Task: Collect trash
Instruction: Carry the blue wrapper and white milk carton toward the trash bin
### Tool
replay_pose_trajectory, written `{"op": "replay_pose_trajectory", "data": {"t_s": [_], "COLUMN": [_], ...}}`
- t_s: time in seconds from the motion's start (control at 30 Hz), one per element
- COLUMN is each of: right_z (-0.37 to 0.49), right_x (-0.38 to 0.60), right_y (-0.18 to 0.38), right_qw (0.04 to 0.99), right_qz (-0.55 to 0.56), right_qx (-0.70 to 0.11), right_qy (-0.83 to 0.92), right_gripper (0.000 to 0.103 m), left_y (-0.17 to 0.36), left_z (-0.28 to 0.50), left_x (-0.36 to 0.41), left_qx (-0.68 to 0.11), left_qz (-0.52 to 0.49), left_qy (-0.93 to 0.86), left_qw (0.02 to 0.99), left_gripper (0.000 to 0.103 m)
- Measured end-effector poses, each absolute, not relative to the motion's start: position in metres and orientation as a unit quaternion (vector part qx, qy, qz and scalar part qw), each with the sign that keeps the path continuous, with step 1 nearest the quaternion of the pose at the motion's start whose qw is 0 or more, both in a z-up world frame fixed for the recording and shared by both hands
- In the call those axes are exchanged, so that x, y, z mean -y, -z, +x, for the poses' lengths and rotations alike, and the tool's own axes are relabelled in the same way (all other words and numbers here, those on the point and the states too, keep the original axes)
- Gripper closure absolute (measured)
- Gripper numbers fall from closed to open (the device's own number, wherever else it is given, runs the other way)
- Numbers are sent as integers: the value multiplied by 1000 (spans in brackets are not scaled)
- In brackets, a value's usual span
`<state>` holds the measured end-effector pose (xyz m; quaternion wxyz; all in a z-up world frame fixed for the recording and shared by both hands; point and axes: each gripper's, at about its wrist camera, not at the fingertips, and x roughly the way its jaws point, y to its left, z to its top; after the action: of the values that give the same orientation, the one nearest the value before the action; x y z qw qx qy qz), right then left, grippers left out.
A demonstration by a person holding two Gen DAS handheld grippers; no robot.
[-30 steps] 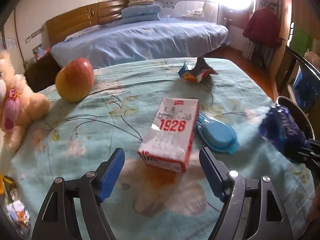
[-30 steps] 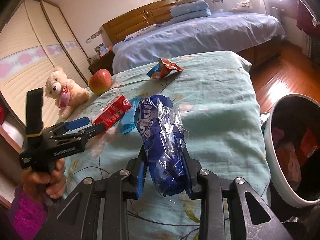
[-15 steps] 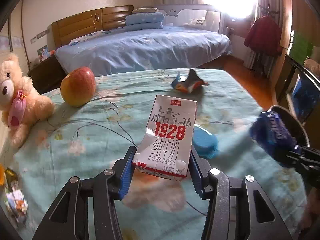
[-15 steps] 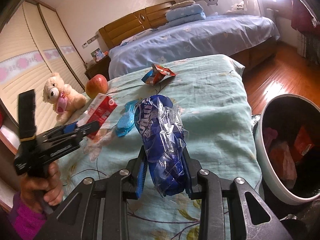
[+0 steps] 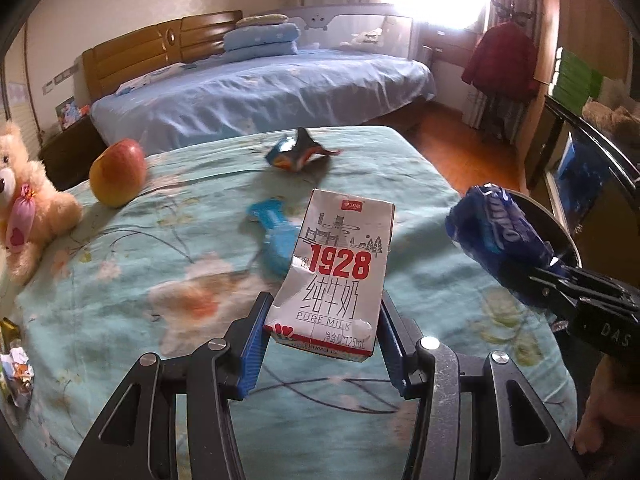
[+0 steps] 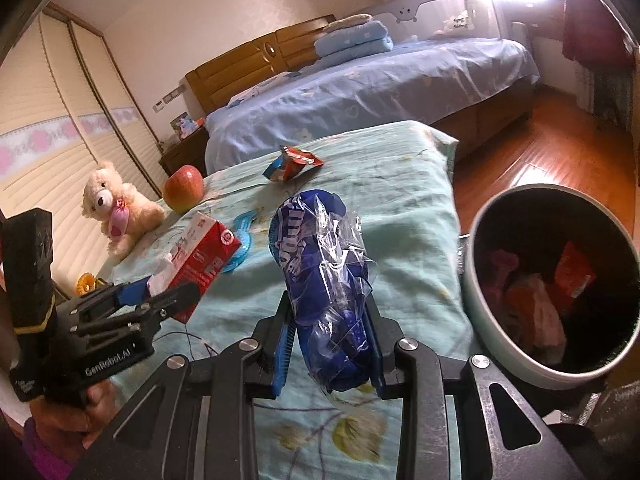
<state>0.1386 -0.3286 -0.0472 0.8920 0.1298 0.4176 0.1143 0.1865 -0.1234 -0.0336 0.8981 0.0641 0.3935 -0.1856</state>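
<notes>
Left gripper (image 5: pixel 322 338) pinched on 1928 pure milk carton (image 5: pixel 340 272); carton held clear of teal floral bedspread (image 5: pixel 192 264), lower edge dented; right gripper (image 6: pixel 330 346) clamped on blue snack wrapper (image 6: pixel 320 276), wrapper upright between pads; grey trash bin (image 6: pixel 500 344) seen just right of bedspread edge, scraps inside; crumpled foil packet (image 5: pixel 298 152) and blue plastic piece (image 5: pixel 272 236) left lying on bedspread; apple (image 5: pixel 117 172) and teddy bear (image 5: pixel 28 208) located at far left.

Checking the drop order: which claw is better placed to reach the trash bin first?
Right, probably. The right claw, shut on the blue wrapper, sits beside the bin. The left claw grips the milk carton farther from it.
</notes>
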Motion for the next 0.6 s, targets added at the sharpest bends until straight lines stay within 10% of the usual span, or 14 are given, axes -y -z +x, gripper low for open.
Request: {"op": "replay_pose_trajectory", "data": {"t_s": [0.6], "right_z": [122], "right_x": [371], "right_y": [43], "right_qw": [899], "right_qz": [147], "right_qx": [-406], "right_qy": [-73], "right_gripper": [72], "left_y": [29], "left_z": [172], "left_x": [168], "left_qx": [-391], "left_qz": [82], "left_qy": [212], "left_qw": [892], "left_gripper": [54]}}
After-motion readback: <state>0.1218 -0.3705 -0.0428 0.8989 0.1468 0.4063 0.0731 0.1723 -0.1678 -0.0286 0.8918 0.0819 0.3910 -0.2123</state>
